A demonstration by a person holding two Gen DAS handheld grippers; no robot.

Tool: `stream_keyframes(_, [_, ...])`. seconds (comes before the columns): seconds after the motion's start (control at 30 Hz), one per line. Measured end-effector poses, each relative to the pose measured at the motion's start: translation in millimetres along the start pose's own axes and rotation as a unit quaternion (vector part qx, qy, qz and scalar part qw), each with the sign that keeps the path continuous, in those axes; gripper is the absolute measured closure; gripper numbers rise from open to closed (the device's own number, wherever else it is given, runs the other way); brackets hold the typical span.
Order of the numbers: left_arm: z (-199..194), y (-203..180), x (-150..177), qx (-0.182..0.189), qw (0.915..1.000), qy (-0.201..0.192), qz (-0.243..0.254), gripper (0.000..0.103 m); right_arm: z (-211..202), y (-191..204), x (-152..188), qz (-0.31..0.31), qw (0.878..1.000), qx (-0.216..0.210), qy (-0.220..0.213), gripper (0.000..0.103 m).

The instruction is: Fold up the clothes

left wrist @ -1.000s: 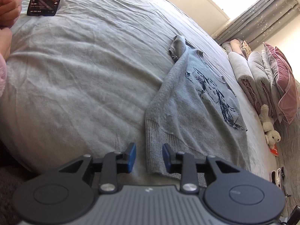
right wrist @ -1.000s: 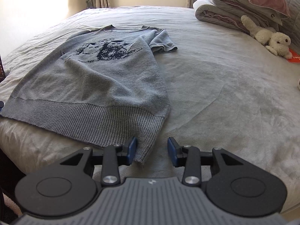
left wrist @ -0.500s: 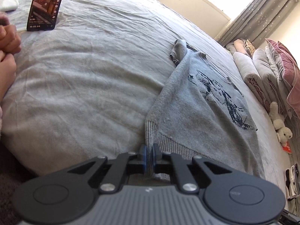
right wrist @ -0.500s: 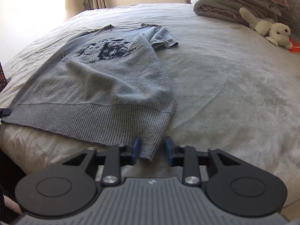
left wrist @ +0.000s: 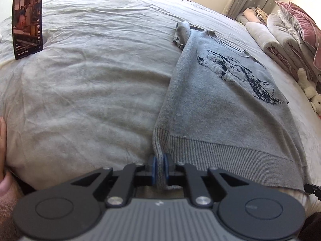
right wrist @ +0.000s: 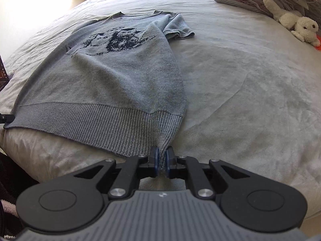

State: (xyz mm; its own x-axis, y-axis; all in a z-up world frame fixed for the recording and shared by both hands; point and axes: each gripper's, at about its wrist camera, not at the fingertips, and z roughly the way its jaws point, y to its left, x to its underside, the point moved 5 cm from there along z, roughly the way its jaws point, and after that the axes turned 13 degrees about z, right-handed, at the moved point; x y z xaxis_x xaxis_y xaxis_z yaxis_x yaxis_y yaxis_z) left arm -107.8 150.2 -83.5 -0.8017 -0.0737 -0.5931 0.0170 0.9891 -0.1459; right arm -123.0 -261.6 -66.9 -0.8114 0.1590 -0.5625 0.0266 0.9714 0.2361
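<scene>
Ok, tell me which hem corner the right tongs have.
The hem corner on the plush toy's side, between the right tongs; the opposite corner is between the left tongs. Both tongs' jaws are opening.

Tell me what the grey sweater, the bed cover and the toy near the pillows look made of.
Sweater: knitted yarn, probably wool or cotton blend; ribbed hem and a knitted-in dark pattern show it, matte and slightly fuzzy.
Bed cover: soft plush or velvety fabric, matte; brushed streaks shade its nap.
Toy: cream plush fur, fluffy; the stuffing cannot be seen.
</scene>
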Motion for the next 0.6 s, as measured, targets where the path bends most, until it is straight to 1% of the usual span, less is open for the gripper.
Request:
stream_keyframes(0.03, [-1.0,2.2,-1.4,0.009,0.9999,0.0,-0.008,0.085,-1.3,-0.3,-3.5,0.001,1.0,-0.001,-0.004,0.085])
stream_keyframes(0.1, [-1.7,7.0,-4.9,0.021,0.9996,0.0,-0.021,0.08,-3.3,-1.8,-12.5,0.004,1.0,0.001,-0.014,0.078])
stream_keyframes(0.13, [-2.0,8.5,-8.1,0.021,0.9994,-0.001,-0.026,0.078,-3.7,-2.8,-17.9,0.005,1.0,0.002,-0.018,0.076])
stream_keyframes(0.17, [-2.2,9.7,-11.7,0.019,0.9994,-0.003,-0.028,0.076,-4.2,-3.8,-23.3,0.006,1.0,0.003,-0.023,0.072])
stream_keyframes(0.2, [-2.8,10.0,-16.3,0.015,0.9994,-0.007,-0.03,0.072,-4.4,-5.2,-29.8,0.008,1.0,0.004,-0.027,0.07])
stream_keyframes(0.3, [-1.4,7.6,-34.0,0.006,0.9995,-0.02,-0.025,0.067,-1.5,-9.7,-53.4,0.015,0.999,0.003,-0.037,0.066])
stream_keyframes(0.5, [15.5,-5.6,-85.3,0.005,0.999,-0.044,0.004,0.059,23.3,-16.1,-105.9,0.066,0.997,-0.019,-0.041,0.064])
stream_keyframes(0.6, [33.9,-2.1,-113.6,0.008,0.9986,-0.052,-0.003,0.059,40.7,-20.7,-129.0,0.103,0.993,-0.037,-0.041,0.064])
